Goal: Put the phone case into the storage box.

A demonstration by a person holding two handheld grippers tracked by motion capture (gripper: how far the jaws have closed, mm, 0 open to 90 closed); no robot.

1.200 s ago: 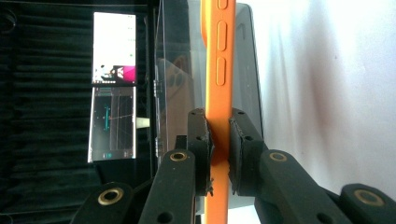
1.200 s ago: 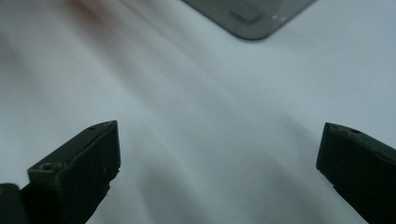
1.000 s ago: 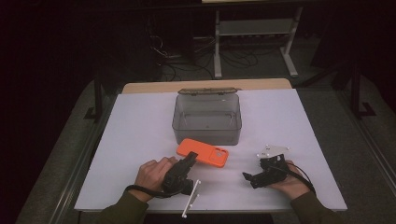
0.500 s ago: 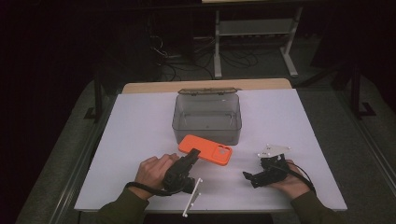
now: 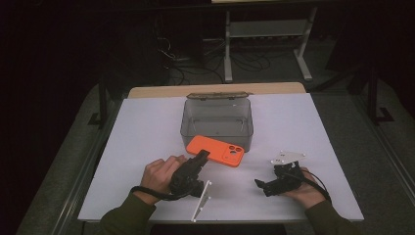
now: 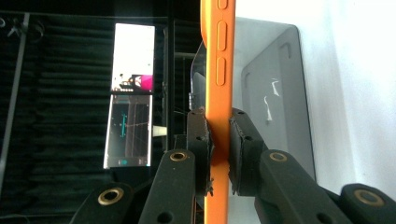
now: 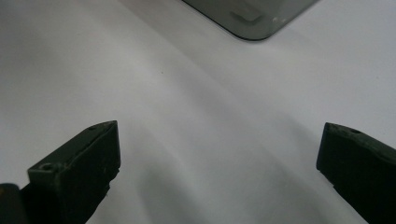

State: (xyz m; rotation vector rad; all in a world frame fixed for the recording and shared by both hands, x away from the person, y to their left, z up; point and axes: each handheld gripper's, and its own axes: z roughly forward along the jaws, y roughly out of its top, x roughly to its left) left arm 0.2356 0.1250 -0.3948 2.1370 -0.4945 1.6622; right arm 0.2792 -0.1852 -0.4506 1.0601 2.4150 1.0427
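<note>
An orange phone (image 5: 214, 151) hangs just in front of the clear grey box (image 5: 218, 120), its camera end to the right. My left gripper (image 5: 201, 156) is shut on the phone's near left edge; in the left gripper view the phone (image 6: 217, 93) runs edge-on between the two pads (image 6: 198, 135), with the box (image 6: 275, 98) behind it. My right gripper (image 5: 258, 184) rests on the white table (image 5: 142, 127) at the front right, jaws wide open over bare surface (image 7: 215, 154), and a corner of the box (image 7: 252, 18) shows far ahead.
The box is open, its lid (image 5: 218, 96) standing at the back edge. A white three-cornered plate (image 5: 286, 156) sits on top of the right gripper, another white plate (image 5: 201, 200) by the left hand. Dark floor, cables and a shelf frame (image 5: 266, 34) lie beyond the table.
The left gripper has shifted slightly with the phone in it. The right gripper has stayed in place.
</note>
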